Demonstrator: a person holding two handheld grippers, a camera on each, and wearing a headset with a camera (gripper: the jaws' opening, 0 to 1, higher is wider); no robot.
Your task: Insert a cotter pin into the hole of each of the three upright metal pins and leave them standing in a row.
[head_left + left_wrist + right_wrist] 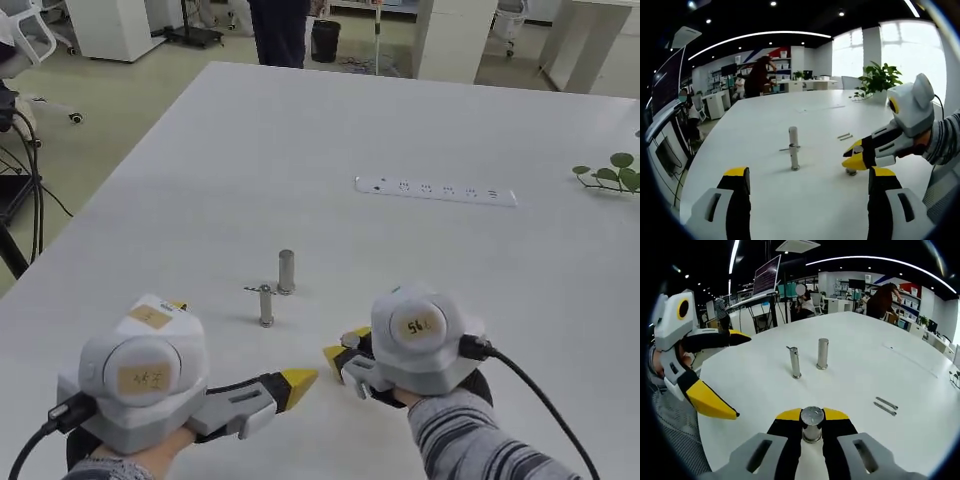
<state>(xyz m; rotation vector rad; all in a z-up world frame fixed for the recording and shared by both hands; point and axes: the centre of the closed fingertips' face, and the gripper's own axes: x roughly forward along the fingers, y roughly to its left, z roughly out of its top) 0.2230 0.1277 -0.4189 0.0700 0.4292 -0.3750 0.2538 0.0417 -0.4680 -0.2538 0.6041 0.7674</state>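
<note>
A white power strip [437,190] lies on the bench [200,180] toward its far right side. Green leaves [610,172] sit at the right edge. A person [278,30] stands past the far edge.

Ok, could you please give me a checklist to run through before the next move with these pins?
1. Right gripper shut on the third metal pin: ok.
2. Held pin upright: ok; base resting on the table: cannot tell.
3. Left gripper open and empty, ready to fetch: ok.
4. Nearer standing pin carries a cotter pin: ok.
5. Farther standing pin carries a cotter pin: not ok, none shows.
6. Two loose cotter pins lying on the table to the right: ok.
</note>
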